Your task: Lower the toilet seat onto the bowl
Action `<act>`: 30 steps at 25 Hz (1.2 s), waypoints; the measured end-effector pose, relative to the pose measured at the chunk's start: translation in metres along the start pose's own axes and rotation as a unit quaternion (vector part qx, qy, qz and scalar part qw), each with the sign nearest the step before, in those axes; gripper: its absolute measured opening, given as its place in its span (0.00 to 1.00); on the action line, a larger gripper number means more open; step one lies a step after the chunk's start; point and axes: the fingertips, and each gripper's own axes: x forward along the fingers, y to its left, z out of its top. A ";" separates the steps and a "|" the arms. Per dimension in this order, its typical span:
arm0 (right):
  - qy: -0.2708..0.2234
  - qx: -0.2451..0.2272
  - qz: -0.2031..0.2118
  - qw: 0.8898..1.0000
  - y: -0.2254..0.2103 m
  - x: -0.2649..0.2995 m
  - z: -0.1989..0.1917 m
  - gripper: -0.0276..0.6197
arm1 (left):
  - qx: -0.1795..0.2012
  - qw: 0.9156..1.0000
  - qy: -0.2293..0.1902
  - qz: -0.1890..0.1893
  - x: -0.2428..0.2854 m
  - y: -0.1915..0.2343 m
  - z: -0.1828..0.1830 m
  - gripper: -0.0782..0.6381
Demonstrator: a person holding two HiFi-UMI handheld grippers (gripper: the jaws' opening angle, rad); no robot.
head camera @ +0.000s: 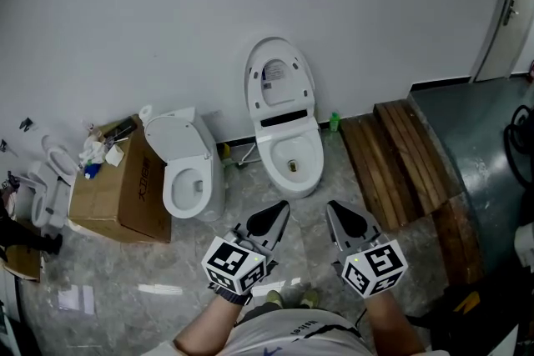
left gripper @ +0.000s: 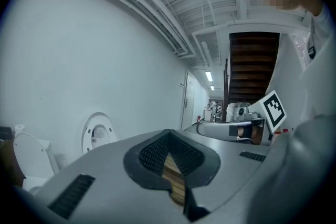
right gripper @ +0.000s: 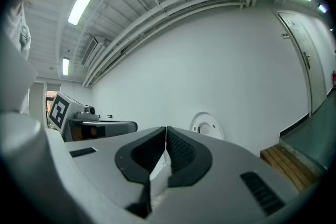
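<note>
A white toilet [head camera: 290,158] stands against the wall. Its seat and lid [head camera: 279,84] are raised upright and lean on the wall; the bowl is uncovered. The raised seat also shows in the left gripper view [left gripper: 97,132] and the right gripper view [right gripper: 206,126]. My left gripper [head camera: 281,208] and right gripper [head camera: 333,208] hover side by side over the floor, a short way in front of the bowl, pointing level toward it. Both are shut with nothing between the jaws, as seen on the left gripper [left gripper: 168,135] and the right gripper [right gripper: 166,129].
A second white toilet [head camera: 188,175] stands to the left, next to a cardboard box [head camera: 125,183] with clutter on top. Wooden planks [head camera: 400,158] lie to the right, beside a dark raised platform [head camera: 480,125]. A door [head camera: 509,4] is at the far right, and a small green bottle [head camera: 335,122] is by the wall.
</note>
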 end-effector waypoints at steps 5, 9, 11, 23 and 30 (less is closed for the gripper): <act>-0.001 0.003 0.021 1.000 -0.002 0.001 -0.003 0.07 | 0.002 1.000 0.000 0.010 0.003 -0.001 0.000 0.12; 0.001 0.006 0.026 1.000 -0.005 0.006 -0.004 0.07 | 0.004 1.000 0.004 0.014 0.007 0.003 -0.001 0.12; 0.001 0.003 0.028 1.000 -0.007 0.010 -0.004 0.07 | 0.004 1.000 0.004 0.015 0.010 0.007 -0.001 0.12; 0.033 0.000 0.023 0.999 -0.045 0.104 -0.015 0.07 | 0.001 1.000 0.010 0.008 0.070 0.091 -0.008 0.12; 0.047 -0.004 0.008 0.999 -0.079 0.208 -0.009 0.07 | 0.010 1.000 0.016 -0.007 0.127 0.186 0.000 0.12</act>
